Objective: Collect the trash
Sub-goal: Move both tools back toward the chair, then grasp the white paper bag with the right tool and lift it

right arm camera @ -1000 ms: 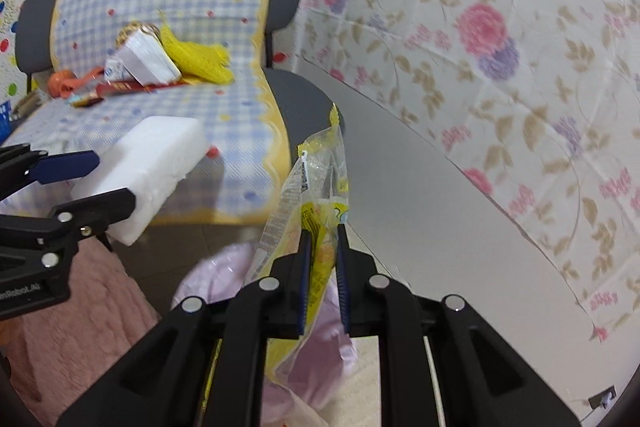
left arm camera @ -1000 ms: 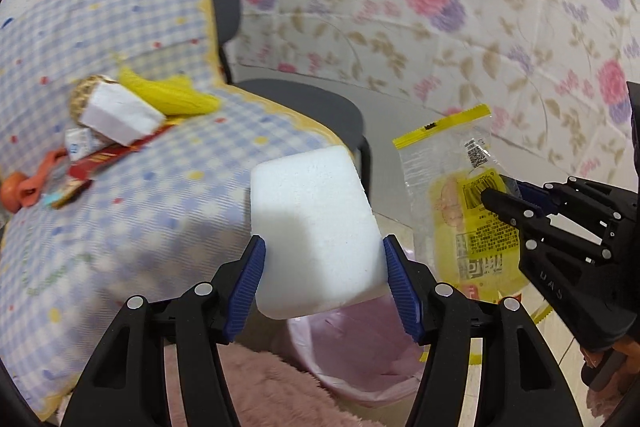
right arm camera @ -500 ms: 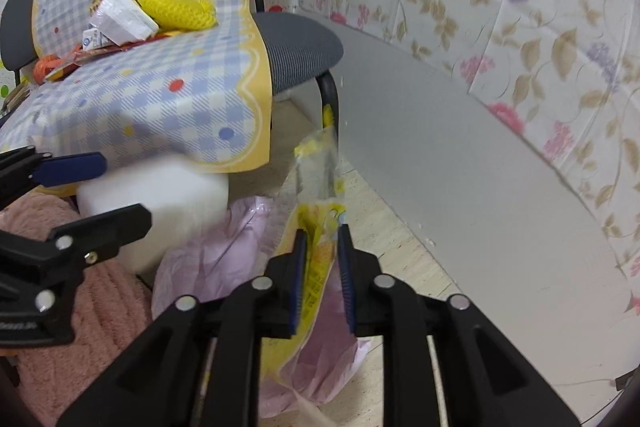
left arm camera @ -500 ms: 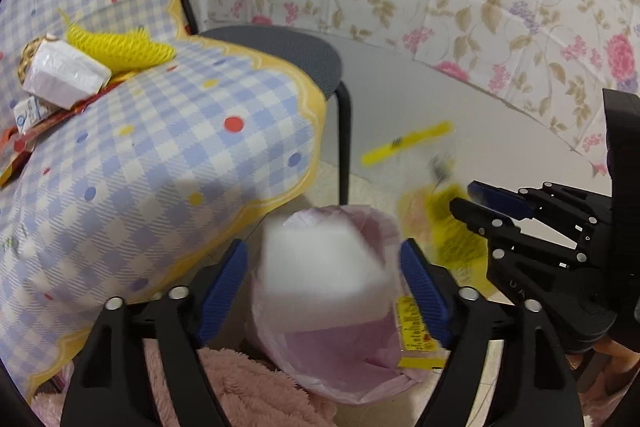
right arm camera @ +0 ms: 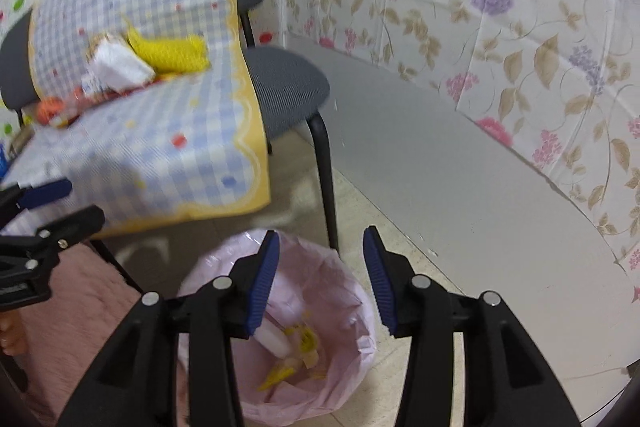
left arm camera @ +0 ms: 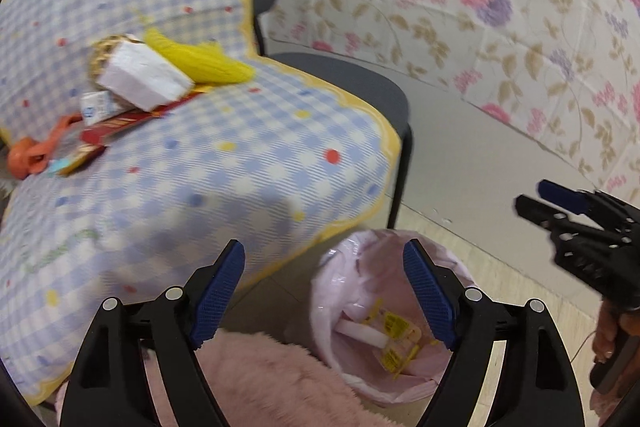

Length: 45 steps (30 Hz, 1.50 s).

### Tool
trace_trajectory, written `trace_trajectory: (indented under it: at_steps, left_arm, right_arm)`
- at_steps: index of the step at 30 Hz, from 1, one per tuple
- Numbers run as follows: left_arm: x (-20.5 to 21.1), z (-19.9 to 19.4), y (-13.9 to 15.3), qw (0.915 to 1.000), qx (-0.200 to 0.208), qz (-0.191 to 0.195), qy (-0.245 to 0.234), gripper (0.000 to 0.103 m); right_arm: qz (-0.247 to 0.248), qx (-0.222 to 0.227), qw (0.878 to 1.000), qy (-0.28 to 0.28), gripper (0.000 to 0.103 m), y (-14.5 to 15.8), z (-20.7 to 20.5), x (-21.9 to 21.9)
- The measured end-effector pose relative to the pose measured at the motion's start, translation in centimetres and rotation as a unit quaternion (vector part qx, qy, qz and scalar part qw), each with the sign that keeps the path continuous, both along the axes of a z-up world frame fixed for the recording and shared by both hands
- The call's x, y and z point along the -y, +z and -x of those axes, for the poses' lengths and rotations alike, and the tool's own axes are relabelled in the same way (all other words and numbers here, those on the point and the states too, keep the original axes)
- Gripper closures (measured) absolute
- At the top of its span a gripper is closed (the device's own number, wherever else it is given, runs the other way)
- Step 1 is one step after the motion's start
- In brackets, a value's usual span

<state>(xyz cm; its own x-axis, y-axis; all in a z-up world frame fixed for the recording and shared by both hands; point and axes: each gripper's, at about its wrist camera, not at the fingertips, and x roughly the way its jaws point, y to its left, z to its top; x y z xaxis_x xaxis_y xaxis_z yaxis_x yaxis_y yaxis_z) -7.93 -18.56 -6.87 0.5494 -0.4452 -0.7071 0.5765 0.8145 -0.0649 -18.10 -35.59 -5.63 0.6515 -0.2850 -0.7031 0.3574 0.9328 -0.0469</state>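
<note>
L gripper [left arm camera: 324,291]: my jaws spread wide, nothing btwn them; hanging just above and to the chair side of the bin.
R gripper [right arm camera: 320,275]: jaws apart too, empty, right over the bin mouth. Seen from L cam it sits out past the bin's far side [left arm camera: 560,211].
Bin [right arm camera: 352,307]: small, lined w/ a pink plastic bag, on the floor just below the front edge of the chair seat, beside the chair leg.
In bin: white foam block [right arm camera: 274,341] lying at the bottom, yellow snack wrapper [right arm camera: 302,343] touching it; same pair seen from L cam, block [left arm camera: 362,333], wrapper [left arm camera: 396,327]. More yellow scraps lower in the bag, too blurry to name.
Chair [right arm camera: 288,83]: grey seat and back, behind and above the bin; blue-check cloth [left arm camera: 200,167] w/ yellow trim draped over it.
Trash on cloth, well up from the bin: white foam chunk [left arm camera: 140,75], yellow net [left arm camera: 200,59] touching it, red wrapper [left arm camera: 132,119] under the chunk, orange clip-like thing [left arm camera: 30,155] at the far end. Small printed pack near the chunk, label unreadable.
Pink fuzzy rug [left arm camera: 260,379]: next to the bin, under my L fingers.
Wall: floral sheet behind the bin and chair.
</note>
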Motion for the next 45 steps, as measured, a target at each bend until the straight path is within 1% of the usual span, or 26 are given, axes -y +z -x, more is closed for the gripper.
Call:
trace_trajectory:
  at_steps: [6, 8, 13, 16, 19, 24, 25, 27, 32, 37, 38, 40, 41, 45]
  left_arm:
    - [-4.2, -0.5, 2.7, 0.9989, 0.016, 0.004, 0.044, 0.021]
    - [-5.8, -0.8, 3.5, 0.998, 0.019, 0.002, 0.061, 0.019]
    - [-9.7, -1.7, 4.9, 0.9945, 0.027, 0.002, 0.102, 0.019]
    - [-12.3, -2.5, 5.8, 0.9905, 0.035, -0.003, 0.133, 0.019]
    - [-14.9, -3.5, 6.5, 0.9846, 0.044, -0.013, 0.168, 0.019]
    - [-18.3, -5.5, 7.5, 0.975, 0.045, -0.017, 0.217, 0.018]
    - [-18.7, -6.0, 7.7, 0.9733, 0.046, -0.017, 0.224, 0.014]
    - [-19.4, -6.7, 8.1, 0.9707, 0.05, -0.019, 0.234, 0.014]
    - [-19.5, -8.9, 8.8, 0.9684, 0.055, -0.028, 0.242, 0.014]
    - [-19.1, -11.9, 9.5, 0.9666, 0.068, -0.04, 0.244, 0.014]
    - [-19.0, -12.5, 9.5, 0.9659, 0.069, -0.043, 0.246, 0.014]
    - [-19.0, -13.7, 9.6, 0.9659, 0.072, -0.044, 0.245, 0.014]
    - [-18.9, -14.3, 9.5, 0.9656, 0.071, -0.046, 0.246, 0.014]
    - [-18.5, -16.6, 8.6, 0.967, 0.063, -0.048, 0.242, 0.014]
  right_arm:
    - [-0.007, 0.025, 0.999, 0.038, 0.06, 3.0, -0.8, -2.5]
    - [-0.013, 0.03, 0.998, 0.054, 0.06, 3.7, -1.7, -3.6]
    - [-0.011, 0.035, 0.995, 0.093, 0.06, 4.7, -4.3, -6.7]
    - [-0.011, 0.037, 0.993, 0.114, 0.058, 5.2, -6.4, -8.2]
    - [-0.01, 0.037, 0.99, 0.133, 0.05, 5.4, -8.5, -9.5]
    - [-0.006, 0.034, 0.986, 0.162, 0.048, 5.3, -12.2, -11.2]
    - [-0.008, 0.035, 0.985, 0.168, 0.046, 5.4, -13.0, -11.4]
    - [-0.009, 0.037, 0.984, 0.176, 0.043, 5.5, -14.3, -11.8]
    - [-0.006, 0.042, 0.98, 0.194, 0.042, 5.8, -17.7, -12.0]
    - [-0.003, 0.04, 0.978, 0.203, 0.043, 5.7, -21.7, -11.5]
    - [-0.003, 0.04, 0.978, 0.203, 0.043, 5.6, -22.6, -11.2]
    - [-0.006, 0.04, 0.976, 0.214, 0.05, 5.5, -24.2, -11.1]
    - [-0.006, 0.038, 0.975, 0.218, 0.051, 5.4, -24.8, -11.1]
    - [-0.01, 0.036, 0.964, 0.262, 0.054, 4.7, -27.8, -12.1]
